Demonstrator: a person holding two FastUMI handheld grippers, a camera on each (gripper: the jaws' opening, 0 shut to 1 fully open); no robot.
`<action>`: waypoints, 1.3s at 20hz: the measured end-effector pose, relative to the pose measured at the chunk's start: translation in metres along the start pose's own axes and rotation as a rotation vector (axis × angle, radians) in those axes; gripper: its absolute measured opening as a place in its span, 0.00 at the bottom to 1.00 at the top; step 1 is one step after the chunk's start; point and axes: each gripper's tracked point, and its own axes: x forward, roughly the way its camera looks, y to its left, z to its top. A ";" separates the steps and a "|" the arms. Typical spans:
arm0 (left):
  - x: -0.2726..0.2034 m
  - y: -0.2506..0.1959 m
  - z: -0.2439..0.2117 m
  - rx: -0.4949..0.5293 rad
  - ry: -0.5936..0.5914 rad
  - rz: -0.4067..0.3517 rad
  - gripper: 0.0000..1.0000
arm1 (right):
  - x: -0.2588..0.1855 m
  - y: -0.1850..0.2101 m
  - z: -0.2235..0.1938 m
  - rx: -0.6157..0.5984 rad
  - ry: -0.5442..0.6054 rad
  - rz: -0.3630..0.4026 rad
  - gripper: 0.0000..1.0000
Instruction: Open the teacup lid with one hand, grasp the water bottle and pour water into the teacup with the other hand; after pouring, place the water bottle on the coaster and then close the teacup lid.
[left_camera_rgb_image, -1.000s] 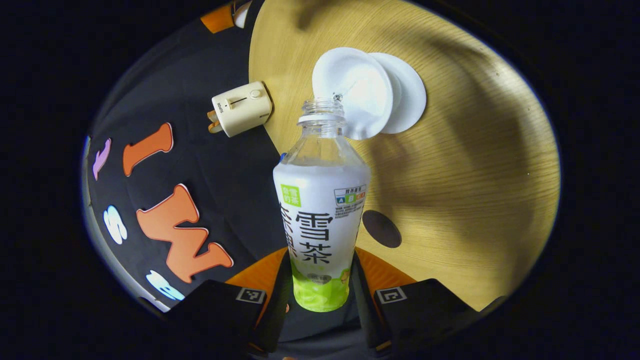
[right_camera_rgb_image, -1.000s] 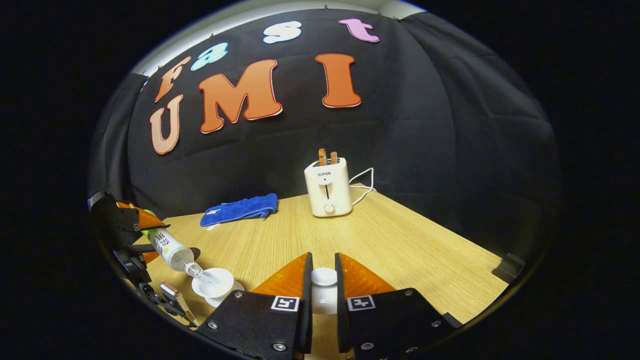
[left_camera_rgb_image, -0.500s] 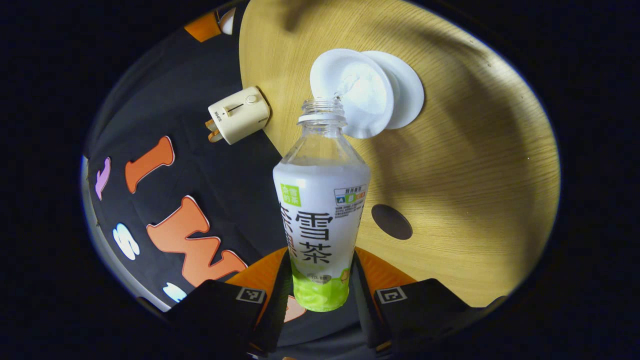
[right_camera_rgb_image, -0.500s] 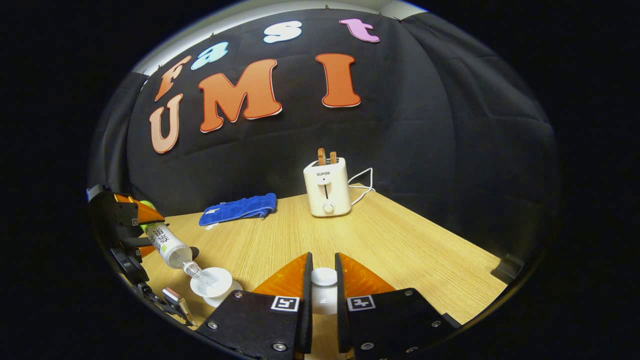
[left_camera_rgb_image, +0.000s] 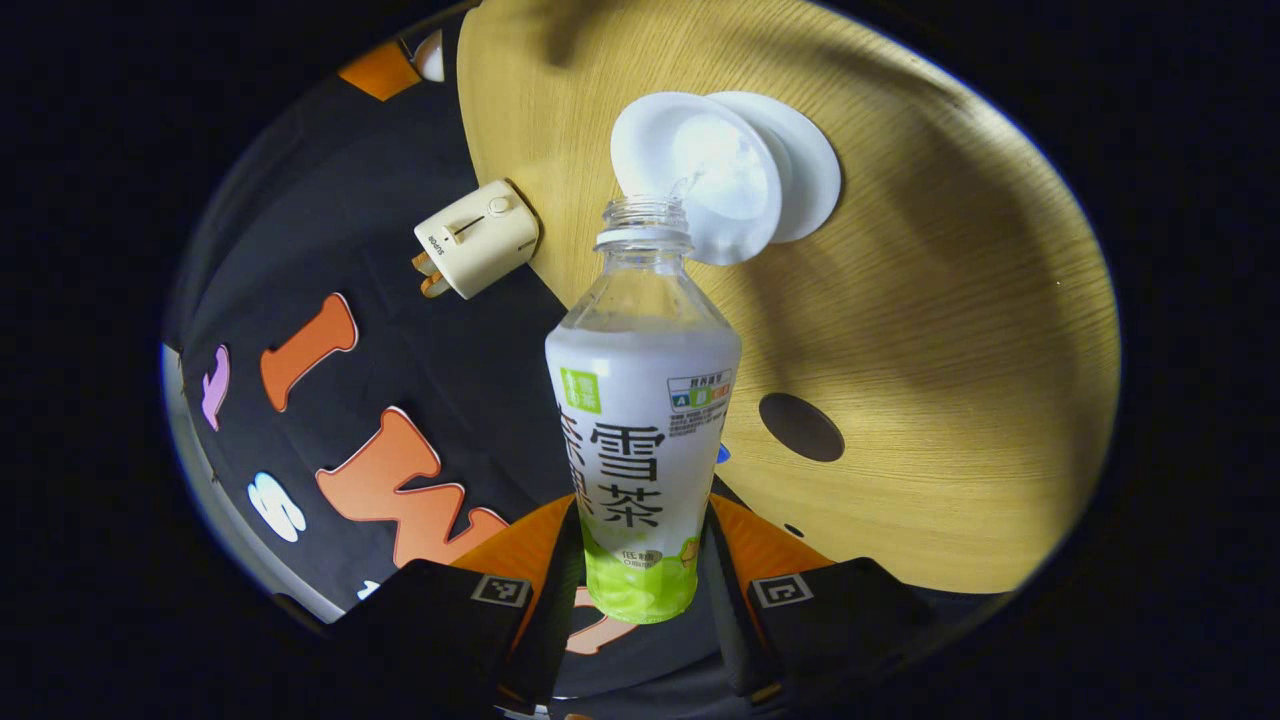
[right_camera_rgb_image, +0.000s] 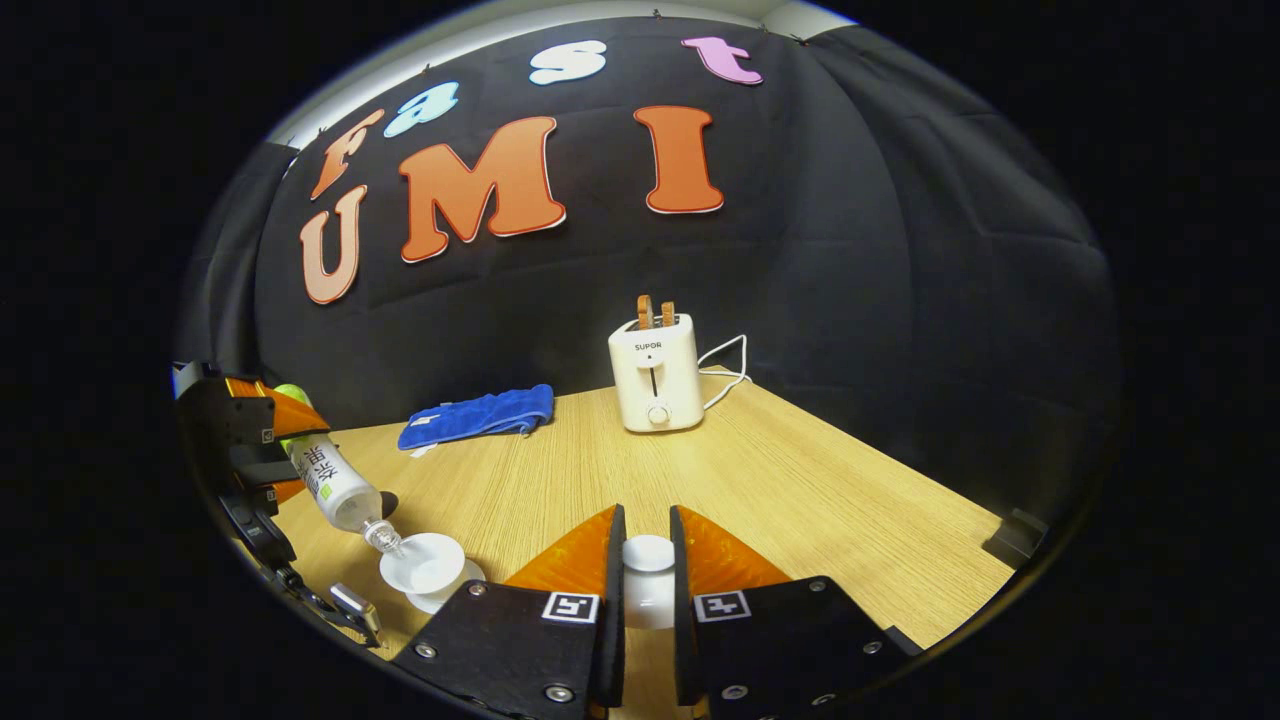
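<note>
In the left gripper view my left gripper (left_camera_rgb_image: 640, 520) is shut on the lower body of the water bottle (left_camera_rgb_image: 642, 400). The bottle is uncapped and tipped, its mouth at the rim of the white teacup (left_camera_rgb_image: 690, 170), which stands on a white saucer (left_camera_rgb_image: 812, 170). A thin stream of water runs into the cup. The dark round coaster (left_camera_rgb_image: 800, 427) lies on the table nearer to me. In the right gripper view my right gripper (right_camera_rgb_image: 646, 518) is shut on the white teacup lid (right_camera_rgb_image: 648, 575), held off to the right of the teacup (right_camera_rgb_image: 425, 565) and tilted bottle (right_camera_rgb_image: 335, 485).
A cream toaster (right_camera_rgb_image: 655, 375) with its cord stands at the back edge of the wooden table (right_camera_rgb_image: 800, 490). A blue cloth (right_camera_rgb_image: 478, 417) lies at the back left. The black booth wall rises right behind the table.
The left gripper has tipped the bottle a little further, and the cup and coaster have drifted in its view. The right gripper holds the lid still.
</note>
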 end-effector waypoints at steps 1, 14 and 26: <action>-0.001 0.001 0.000 0.014 0.001 0.003 0.65 | 0.001 -0.001 0.000 0.000 0.001 -0.001 0.20; -0.005 0.006 0.000 0.062 0.007 0.019 0.65 | 0.000 -0.001 0.000 0.002 0.003 0.002 0.20; 0.008 -0.029 0.013 -0.330 -0.070 -0.014 0.65 | 0.002 -0.002 -0.003 0.007 0.012 0.000 0.20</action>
